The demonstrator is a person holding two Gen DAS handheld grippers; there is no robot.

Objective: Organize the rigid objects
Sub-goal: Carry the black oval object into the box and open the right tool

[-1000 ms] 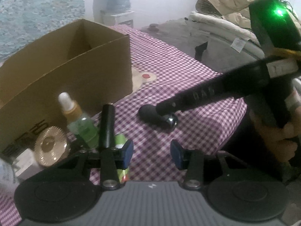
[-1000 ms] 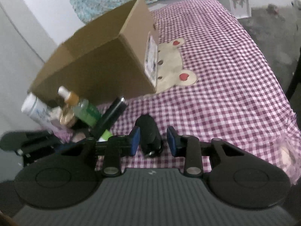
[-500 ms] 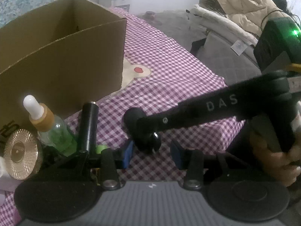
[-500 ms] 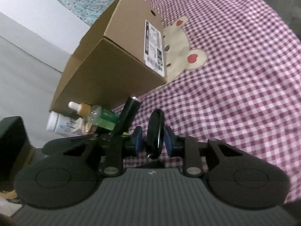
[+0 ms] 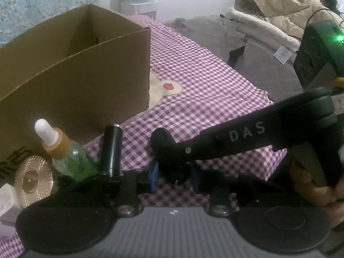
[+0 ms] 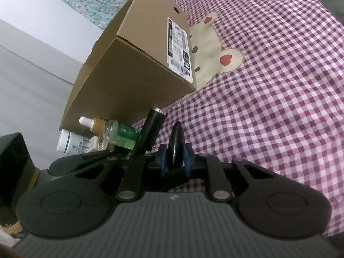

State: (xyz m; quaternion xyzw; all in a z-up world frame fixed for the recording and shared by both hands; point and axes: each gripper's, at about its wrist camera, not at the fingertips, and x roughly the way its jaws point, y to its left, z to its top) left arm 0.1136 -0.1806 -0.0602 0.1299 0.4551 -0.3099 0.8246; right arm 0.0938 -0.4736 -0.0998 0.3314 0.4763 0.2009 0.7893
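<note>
My right gripper (image 6: 174, 158) is shut on a flat black round object (image 6: 176, 139) and holds it on edge above the checked cloth. In the left wrist view the same black object (image 5: 176, 172) sits between my left gripper's (image 5: 174, 175) blue pads (image 5: 153, 175), under the right gripper's finger (image 5: 215, 146); the left jaws stand apart around it. A black cylinder (image 5: 111, 148), a green dropper bottle (image 5: 68, 157) and a gold-lidded jar (image 5: 32, 177) lie in front of the open cardboard box (image 5: 71, 68).
A white tube (image 6: 73, 145) lies beside the dropper bottle (image 6: 116, 133) at the box's (image 6: 137, 64) base. The purple checked cloth (image 6: 268, 99) with a bear patch (image 6: 215, 49) covers the table. Bedding and a jacket (image 5: 279, 15) lie beyond the table's right edge.
My right gripper closed on the black round object and lifted it, turning it on edge. My left gripper moved in so that its pads stand on either side of the object.
</note>
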